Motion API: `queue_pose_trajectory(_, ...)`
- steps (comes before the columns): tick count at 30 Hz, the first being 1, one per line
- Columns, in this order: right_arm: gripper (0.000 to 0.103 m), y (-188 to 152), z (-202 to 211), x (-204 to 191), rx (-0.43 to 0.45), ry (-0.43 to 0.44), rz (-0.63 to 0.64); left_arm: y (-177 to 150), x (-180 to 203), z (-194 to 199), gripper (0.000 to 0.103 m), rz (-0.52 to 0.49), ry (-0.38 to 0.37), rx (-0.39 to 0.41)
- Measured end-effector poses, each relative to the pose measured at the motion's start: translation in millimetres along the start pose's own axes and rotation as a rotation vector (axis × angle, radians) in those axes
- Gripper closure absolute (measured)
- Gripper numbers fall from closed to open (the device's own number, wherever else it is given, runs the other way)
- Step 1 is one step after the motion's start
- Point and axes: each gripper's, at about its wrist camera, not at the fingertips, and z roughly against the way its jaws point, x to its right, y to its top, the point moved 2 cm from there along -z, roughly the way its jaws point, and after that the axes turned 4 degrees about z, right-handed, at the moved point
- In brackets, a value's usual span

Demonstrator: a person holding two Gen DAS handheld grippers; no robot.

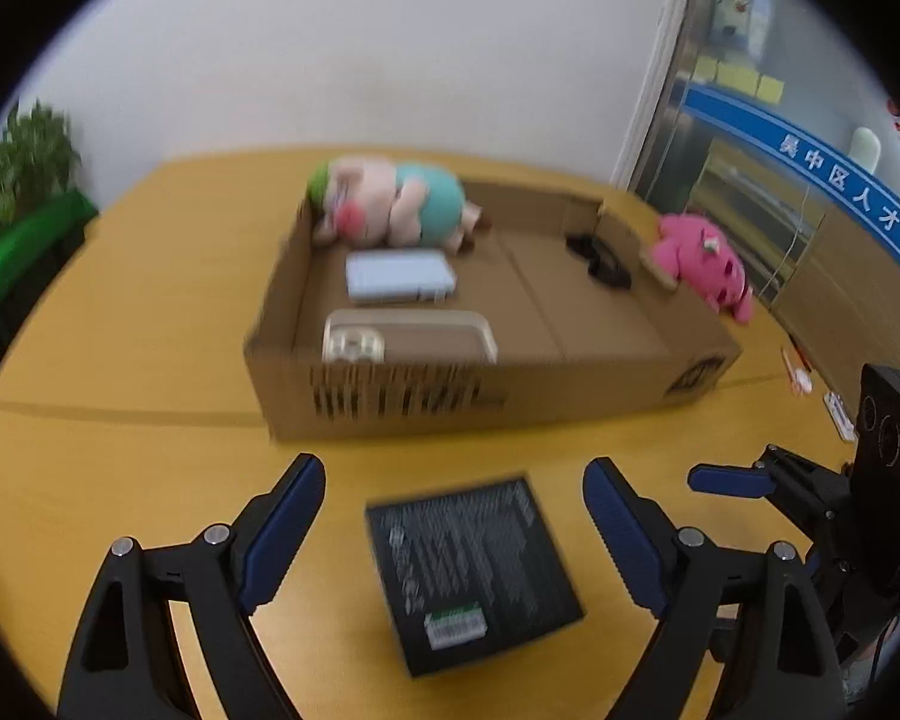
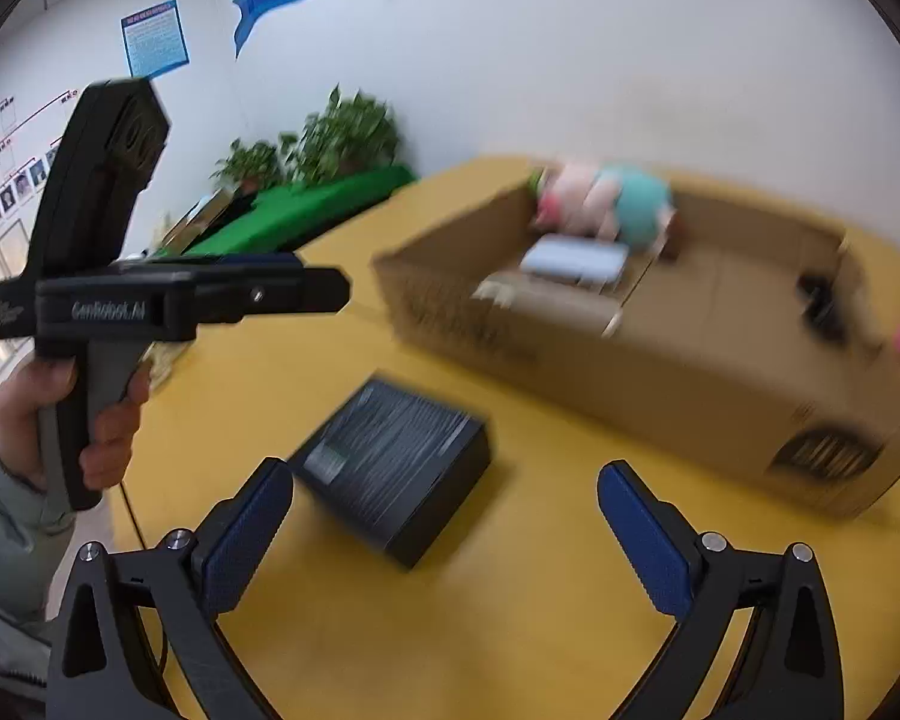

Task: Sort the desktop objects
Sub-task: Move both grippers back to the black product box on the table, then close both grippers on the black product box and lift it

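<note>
Nearest, the left gripper (image 1: 453, 516) hangs with its jaws spread wide and nothing between them, and the black box (image 1: 471, 573) lies flat on the yellow table (image 1: 120, 372) straight ahead of them, framed by the two blue pads. The box sits slightly skewed, its long axis running roughly away from the gripper. The right gripper (image 2: 444, 516) is likewise released and empty, with the same black box (image 2: 393, 465) off to the left of its jaws, so the left hand looks better lined up for the pick.

Farther back stands the open cardboard tray (image 1: 570, 384), already holding a phone case (image 1: 408, 336), a pale flat box (image 1: 399, 276), a pig plush (image 1: 396, 207) and a dark object too blurred to name. A pink plush (image 1: 705, 264) rests at its far right corner.
</note>
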Motion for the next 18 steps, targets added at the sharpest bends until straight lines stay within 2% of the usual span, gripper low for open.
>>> queue_pose_trajectory(4, 0.000, -7.2, -30.6, -6.5, -0.076, 0.052, -0.028, -27.4, -24.9, -34.3, 0.015, 0.098, -0.071, -0.135)
queue_pose_trajectory(8, 0.000, -4.8, -53.1, -20.8, -0.120, 0.027, 0.048, -40.7, -37.4, -54.1, 0.015, 0.146, -0.095, -0.185)
queue_pose_trajectory(11, 0.001, -7.6, -72.8, -29.8, -0.165, 0.003, 0.091, -43.8, -36.6, -62.6, 0.017, 0.157, -0.155, -0.215)
queue_pose_trajectory(12, 0.003, -7.6, -78.7, -30.6, -0.160, -0.022, 0.107, -43.9, -36.2, -65.4, 0.017, 0.158, -0.163, -0.219)
queue_pose_trajectory(13, 0.010, -6.5, -82.9, -32.1, -0.150, -0.056, 0.116, -44.3, -36.3, -67.5, 0.019, 0.161, -0.162, -0.221)
queue_pose_trajectory(14, 0.018, -7.7, -84.9, -31.1, -0.155, -0.046, 0.111, -45.3, -36.0, -69.7, 0.021, 0.169, -0.173, -0.222)
queue_pose_trajectory(15, 0.021, -8.6, -89.0, -31.5, -0.169, -0.047, 0.102, -46.4, -35.5, -70.7, 0.022, 0.182, -0.196, -0.224)
queue_pose_trajectory(18, 0.023, -13.8, -98.2, -38.5, -0.208, -0.101, 0.153, -48.8, -32.7, -68.2, 0.022, 0.174, -0.182, -0.199)
